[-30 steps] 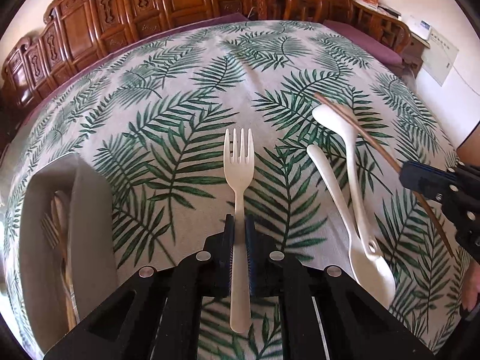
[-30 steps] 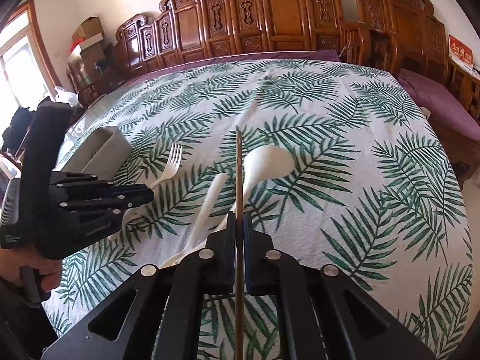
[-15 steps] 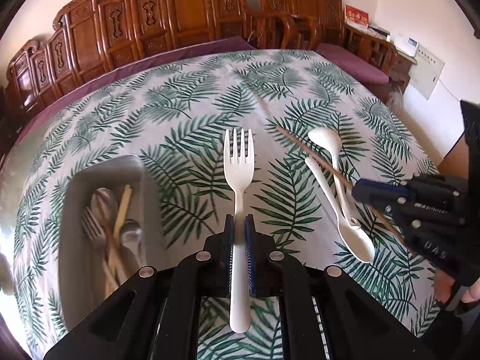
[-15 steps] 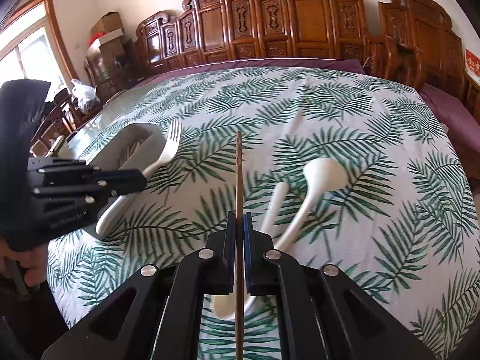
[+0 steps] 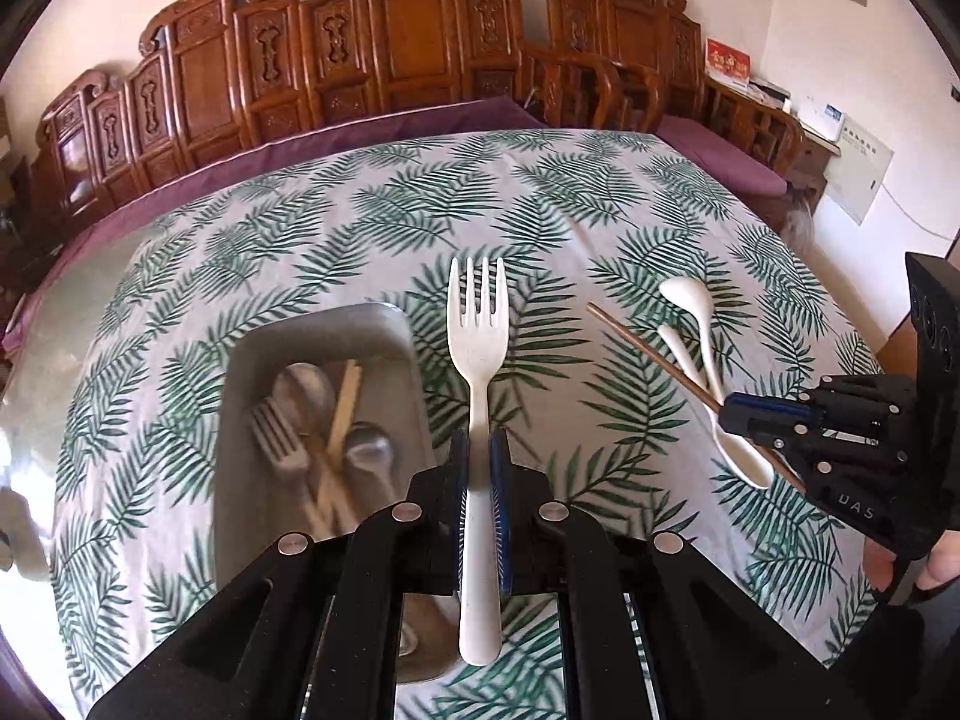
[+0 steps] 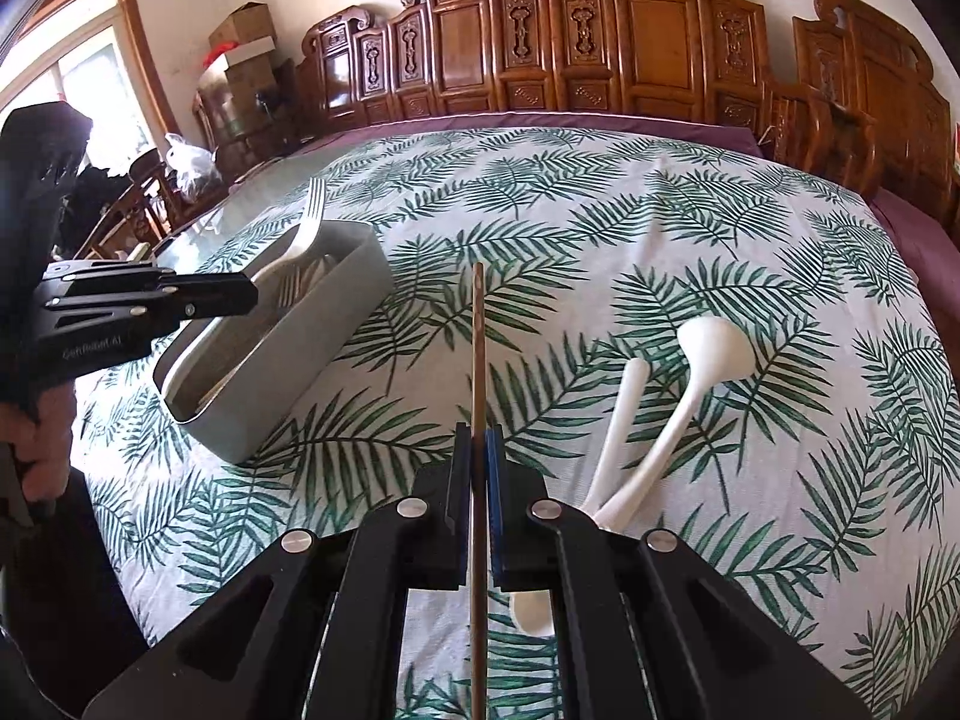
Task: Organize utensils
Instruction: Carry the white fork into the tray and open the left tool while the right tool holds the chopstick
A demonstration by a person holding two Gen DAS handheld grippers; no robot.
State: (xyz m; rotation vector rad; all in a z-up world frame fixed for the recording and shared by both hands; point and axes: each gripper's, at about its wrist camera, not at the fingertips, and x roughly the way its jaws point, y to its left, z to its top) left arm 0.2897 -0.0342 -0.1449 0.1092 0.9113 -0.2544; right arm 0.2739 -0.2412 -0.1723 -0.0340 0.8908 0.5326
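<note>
Left gripper: clamped on the white fork, pinching the handle about midway, tines pointing away, the handle's butt end sticking out behind the jaws

Right gripper: closed tight on a thin brown chopstick, which runs straight ahead from the pads, long at both ends

Landmark: the grey bin on the leaf-print tablecloth, everything below placed against it

Fork's place: in the air at the bin's right-hand wall, seen from the left wrist; from the right wrist its tines poke up above the bin's far end

Chopstick's place: in the air to the right of the bin, short of it, not yet over the opening

Bin contents: a fork, spoons and pale sticks already lying inside, blurred, count unclear

Still out: two white spoons on the cloth, well to the right of the bin, handles crossed and touching

Stage, my read: both hands loaded and heading for the bin, drops not yet made

Risk one: the fork is let go over the wall, not the opening, so it tips out onto the cloth

Risk two: both grippers crowd the narrow bin at once and knock each other

Risk three: the thin chopstick pivots in the pads, catches the rim and flicks away
</note>
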